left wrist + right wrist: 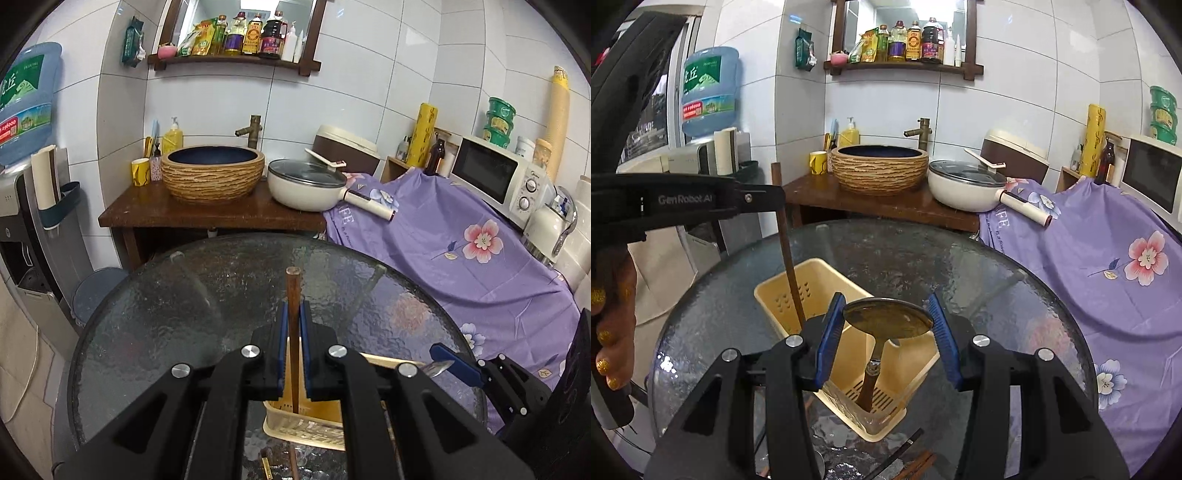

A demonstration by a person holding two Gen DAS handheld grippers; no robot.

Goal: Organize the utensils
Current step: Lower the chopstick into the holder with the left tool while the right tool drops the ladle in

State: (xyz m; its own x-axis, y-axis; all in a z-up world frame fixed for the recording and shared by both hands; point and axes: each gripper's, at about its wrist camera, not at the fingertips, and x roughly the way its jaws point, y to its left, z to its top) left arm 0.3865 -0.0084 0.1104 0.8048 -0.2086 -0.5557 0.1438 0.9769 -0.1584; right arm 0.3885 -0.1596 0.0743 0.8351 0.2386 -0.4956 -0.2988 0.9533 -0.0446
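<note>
The round glass bench (1015, 280) fills the lower half of both views; a purple flowered cloth (1108, 266) lies just beside it at three o'clock. On the glass, near its middle in the right wrist view, stands the cream slotted utensil basket (812, 291) — open at the top, perforated on its walls and floor. The left tool (294, 321) is clamped on a brown chopstick (293, 295), its blue pads pressed tight against the stick; the stick stands nearly upright, upper end at twelve o'clock above the pads, lower end down inside the basket. The right tool (886, 332) has its pads apart around a metal spoon (886, 319); the bowl spans the gap between them and appears gripped at its edges, though contact at the right pad is hard to confirm; the spoon's brown handle points down to six o'clock into the basket's slotted floor. More chopsticks (916, 465) lie on the glass at six o'clock — just outside the basket.
</note>
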